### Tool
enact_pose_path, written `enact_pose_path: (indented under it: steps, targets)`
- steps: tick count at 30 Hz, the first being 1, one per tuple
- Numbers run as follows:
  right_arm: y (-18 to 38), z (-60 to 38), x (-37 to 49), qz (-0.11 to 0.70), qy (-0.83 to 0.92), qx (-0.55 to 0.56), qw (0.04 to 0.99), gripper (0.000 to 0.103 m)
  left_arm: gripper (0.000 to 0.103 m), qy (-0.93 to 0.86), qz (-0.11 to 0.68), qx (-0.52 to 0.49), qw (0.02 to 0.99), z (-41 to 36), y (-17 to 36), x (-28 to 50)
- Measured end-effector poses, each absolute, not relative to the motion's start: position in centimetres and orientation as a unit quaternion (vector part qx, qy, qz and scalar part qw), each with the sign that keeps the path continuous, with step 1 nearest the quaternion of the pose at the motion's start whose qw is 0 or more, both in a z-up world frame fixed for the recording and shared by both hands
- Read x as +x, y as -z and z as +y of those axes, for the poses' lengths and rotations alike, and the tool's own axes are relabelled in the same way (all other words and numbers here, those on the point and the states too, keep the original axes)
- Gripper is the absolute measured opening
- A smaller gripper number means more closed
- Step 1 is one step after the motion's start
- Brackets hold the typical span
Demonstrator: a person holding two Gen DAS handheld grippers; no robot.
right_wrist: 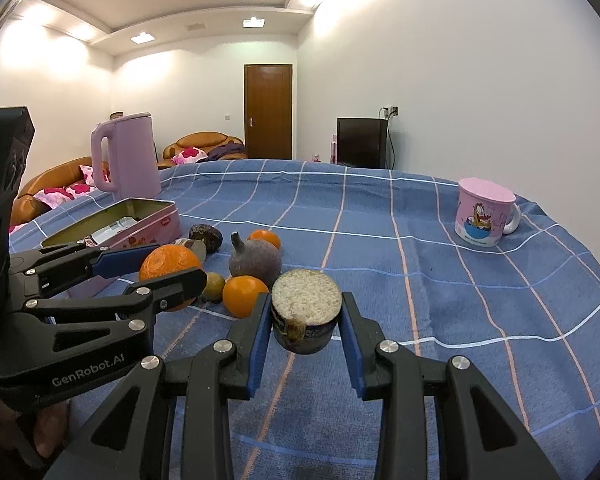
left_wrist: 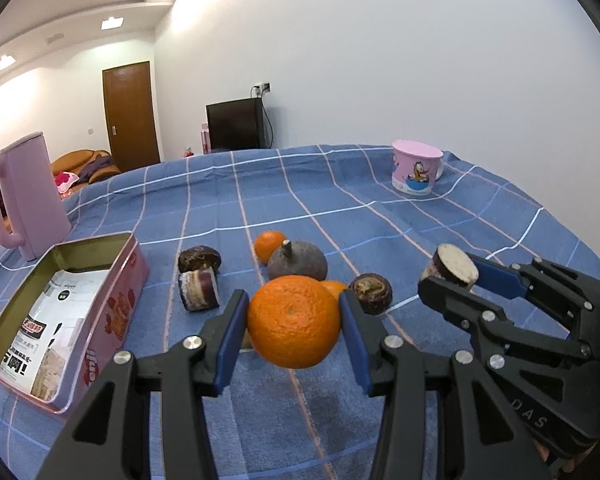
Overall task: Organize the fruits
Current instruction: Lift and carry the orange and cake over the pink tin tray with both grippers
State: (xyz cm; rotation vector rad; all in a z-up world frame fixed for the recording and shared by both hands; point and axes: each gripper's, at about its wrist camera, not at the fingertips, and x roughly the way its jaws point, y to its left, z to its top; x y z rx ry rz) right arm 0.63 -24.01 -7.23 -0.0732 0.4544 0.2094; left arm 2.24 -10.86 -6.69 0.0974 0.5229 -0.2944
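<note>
A: What does the left gripper (left_wrist: pixel 294 322) hold?

B: A round orange (left_wrist: pixel 294 322) with dimpled, glossy peel, pinched between the blue pads and lifted clear of the blue checked tablecloth (left_wrist: pixel 380 208). Its navel faces the left wrist camera.

A: And the right gripper (right_wrist: pixel 306 316)?

B: It is clamped on a short cut cylinder of fruit (right_wrist: pixel 306 312), dark-skinned, with a pale grainy cut face turned upward and its axis roughly upright.

A: Where is the rest of the fruit?

B: Clustered mid-table: a dusty purple fruit with a stub stem (left_wrist: pixel 298 264), smaller oranges (left_wrist: pixel 270 244), a layered cut piece (left_wrist: pixel 199 290) and wrinkled brown halves (left_wrist: pixel 199 258).

A: The container?

B: An open rectangular pink tin (left_wrist: pixel 112 300) lies near the cloth's left edge, beside a pink kettle (left_wrist: pixel 24 196). A pink cartoon mug (left_wrist: pixel 416 170) stands near the far right edge.
</note>
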Motion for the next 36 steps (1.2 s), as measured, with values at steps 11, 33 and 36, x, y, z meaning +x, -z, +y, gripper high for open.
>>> enact_pose_path:
  steps: [11, 33, 36]
  targets:
    - [7.1, -23.9, 0.1, 0.207, -0.104, -0.042, 0.972, 0.035, 0.048, 0.142, 0.239, 0.044, 0.96, -10.7, 6.4, 1.8]
    - [7.0, -23.7, -0.8, 0.181, -0.107, -0.052, 0.976, 0.035, 0.048, 0.139, 0.207, 0.031, 0.968, -9.8, 5.9, 0.9]
    - [7.0, -23.4, -0.3, 0.194, -0.101, -0.059, 0.974, 0.035, 0.048, 0.132, 0.218, 0.022, 0.967, -8.9, 5.7, 1.2]
